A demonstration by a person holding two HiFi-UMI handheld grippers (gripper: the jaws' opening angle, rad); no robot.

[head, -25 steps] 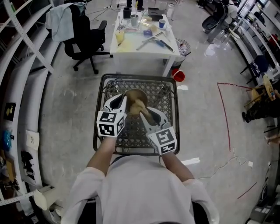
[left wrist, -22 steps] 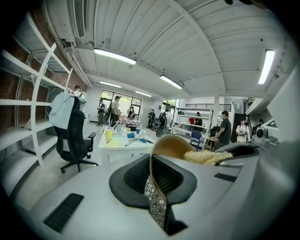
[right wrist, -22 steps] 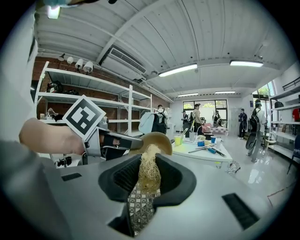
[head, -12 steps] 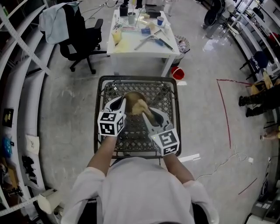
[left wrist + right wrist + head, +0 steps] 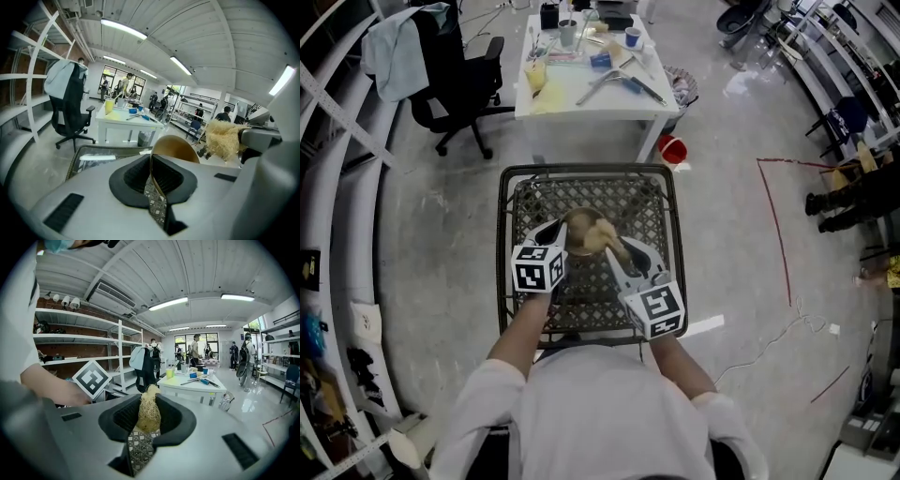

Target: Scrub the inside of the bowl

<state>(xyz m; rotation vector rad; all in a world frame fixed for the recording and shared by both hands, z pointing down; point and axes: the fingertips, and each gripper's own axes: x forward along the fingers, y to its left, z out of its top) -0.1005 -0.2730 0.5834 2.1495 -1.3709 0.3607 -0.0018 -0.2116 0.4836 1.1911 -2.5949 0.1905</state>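
While both forearms reach up from bottom centre, the mesh table [image 5: 642,202] shows bare wire around the mid-frame bowl [image 5: 577,228]. The left gripper [image 5: 561,228] pinches its rim (bowl tipped up). The right gripper [image 5: 612,248] clamps a scrubber [image 5: 598,237] at its right edge.

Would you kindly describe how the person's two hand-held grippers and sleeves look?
The left hand-held gripper and the right hand-held gripper both have light grey moulded shells, with black recesses around lattice-patterned pads. Each carries a white cube printed with black square markers. The person wears a white short-sleeved shirt.
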